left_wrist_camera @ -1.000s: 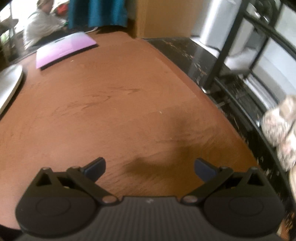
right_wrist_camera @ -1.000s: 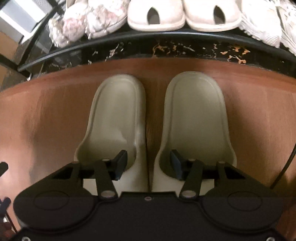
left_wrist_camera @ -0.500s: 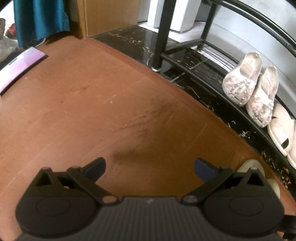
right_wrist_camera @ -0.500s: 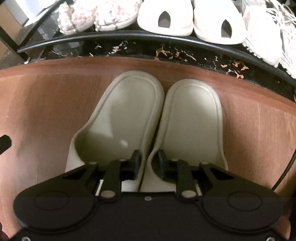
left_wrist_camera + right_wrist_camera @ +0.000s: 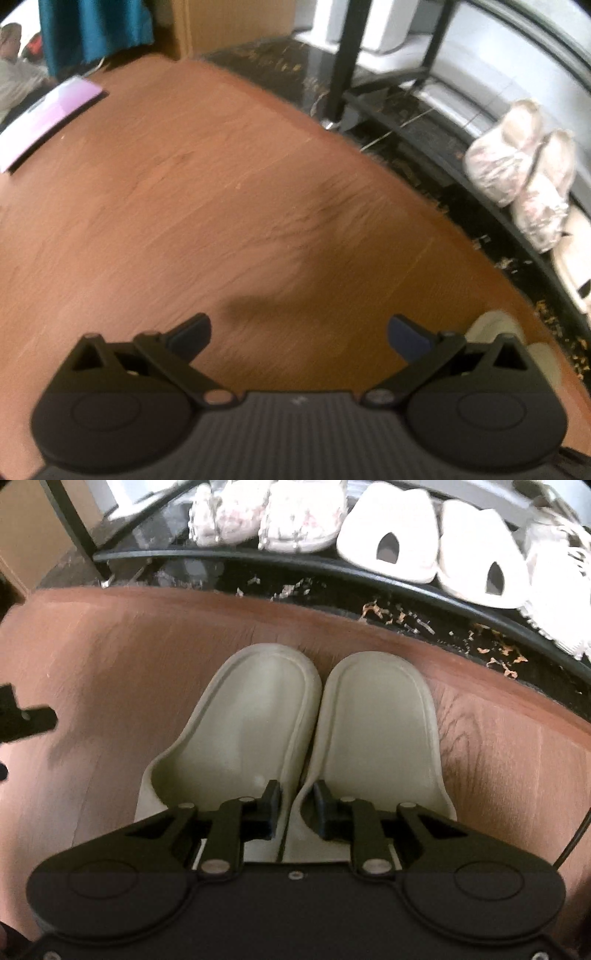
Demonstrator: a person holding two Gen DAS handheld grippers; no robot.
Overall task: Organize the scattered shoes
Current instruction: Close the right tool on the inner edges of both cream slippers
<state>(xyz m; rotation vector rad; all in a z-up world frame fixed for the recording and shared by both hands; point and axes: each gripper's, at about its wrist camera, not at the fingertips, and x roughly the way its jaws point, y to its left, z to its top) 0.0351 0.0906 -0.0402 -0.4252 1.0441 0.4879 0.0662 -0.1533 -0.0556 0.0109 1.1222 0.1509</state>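
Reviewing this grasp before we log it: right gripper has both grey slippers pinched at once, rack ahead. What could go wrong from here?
1. The right gripper pinches only the inner walls of the two grey slippers; one could slip out or splay when lifted.
2. The shelf ahead already holds white slippers and floral shoes, so the pair may bump them.
3. The left gripper is open and not supporting the pair.

R gripper [image 5: 295, 808]: jaws were wide apart 1 s ago w/ one finger in each grey slipper; now drawn close, pinching the inner walls of the left slipper [image 5: 255, 723] & right slipper [image 5: 380, 727] together. Slippers were apart w/ floor showing between; now touching side by side, toes nearer the shoe rack [image 5: 332, 566]. L wrist view swung right: floral shoes [image 5: 524, 184] now fully seen, purple mat [image 5: 48, 110] pushed to left edge.
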